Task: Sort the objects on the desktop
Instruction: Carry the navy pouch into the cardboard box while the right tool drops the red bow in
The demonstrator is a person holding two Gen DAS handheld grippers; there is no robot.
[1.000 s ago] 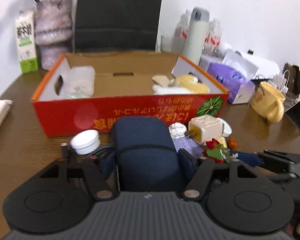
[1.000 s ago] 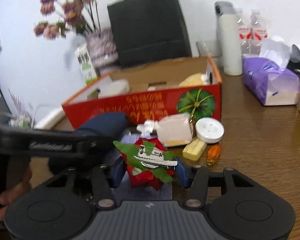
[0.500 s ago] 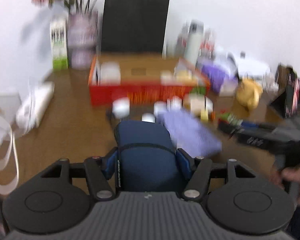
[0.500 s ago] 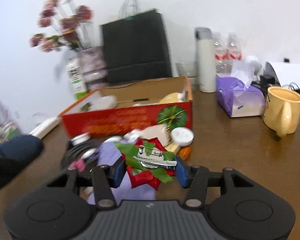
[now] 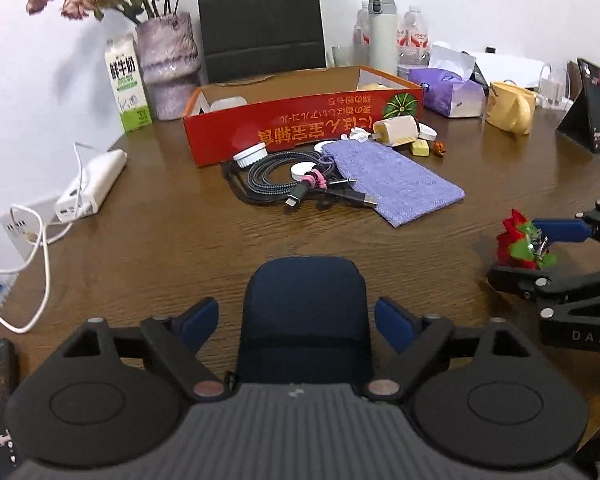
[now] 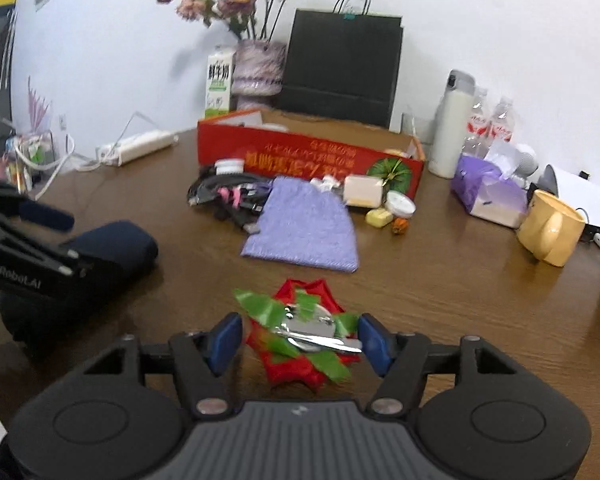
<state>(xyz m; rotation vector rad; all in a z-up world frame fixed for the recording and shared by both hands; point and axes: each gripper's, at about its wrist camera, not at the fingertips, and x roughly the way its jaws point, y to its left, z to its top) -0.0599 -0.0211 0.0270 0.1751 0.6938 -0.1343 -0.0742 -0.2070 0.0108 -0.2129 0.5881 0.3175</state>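
Note:
A dark blue case (image 5: pixel 306 316) lies on the near table between my left gripper's (image 5: pixel 296 322) open fingers, with gaps on both sides; it also shows in the right wrist view (image 6: pixel 112 248). My right gripper (image 6: pixel 300 342) is open around a red and green flower hair clip (image 6: pixel 300 328) that rests on the table; the clip also shows in the left wrist view (image 5: pixel 520 242). A red cardboard box (image 5: pixel 300 128) stands further back, with a purple pouch (image 5: pixel 388 180), coiled cables (image 5: pixel 284 178), small white lids and a cream block (image 5: pixel 394 130) in front of it.
A yellow mug (image 5: pixel 510 108), a purple tissue pack (image 5: pixel 450 94), a white flask (image 5: pixel 382 34) and bottles stand at the back right. A milk carton (image 5: pixel 128 84), vase (image 5: pixel 170 64) and black bag (image 5: pixel 260 20) stand behind the box. A power strip (image 5: pixel 94 186) lies left.
Both grippers pulled back from the box toward the near table edge. The left opened and the blue case now lies on the table. The right opened and the hair clip rests on the table.

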